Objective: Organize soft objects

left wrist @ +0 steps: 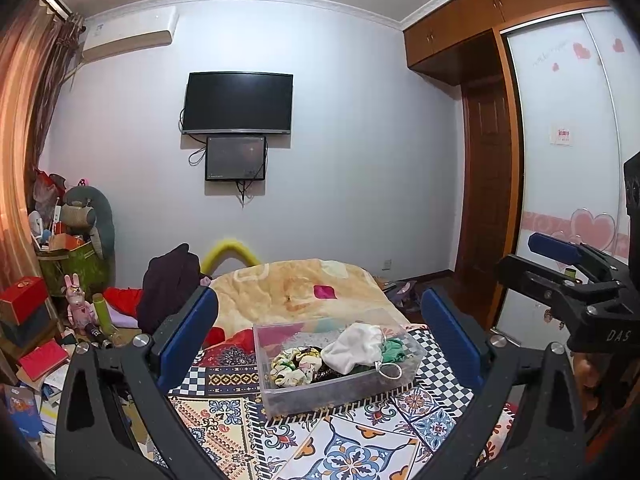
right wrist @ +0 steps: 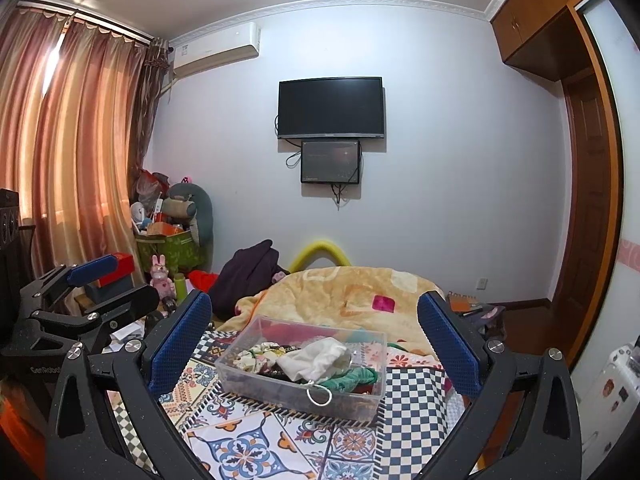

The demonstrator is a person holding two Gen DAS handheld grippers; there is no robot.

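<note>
A clear plastic box (left wrist: 280,394) (right wrist: 360,400) sits on the patterned bedspread (left wrist: 352,452) (right wrist: 248,452). In it lie a white cloth pouch (left wrist: 354,348) (right wrist: 316,358) with a drawstring loop, a floral scrunchie (left wrist: 292,366) (right wrist: 258,354) and a green scrunchie (left wrist: 394,350) (right wrist: 352,378). My left gripper (left wrist: 320,340) is open and empty, held above and in front of the box. My right gripper (right wrist: 314,340) is open and empty, also in front of the box. Each gripper shows at the edge of the other's view: the right gripper (left wrist: 560,260) and the left gripper (right wrist: 108,284).
A yellow blanket (left wrist: 304,284) (right wrist: 352,292) lies behind the box, with a dark garment (left wrist: 168,280) (right wrist: 248,276) at its left. Cluttered boxes, a plush toy (left wrist: 88,216) and a rabbit figure (right wrist: 162,276) fill the left corner. A wardrobe (left wrist: 568,160) stands at the right.
</note>
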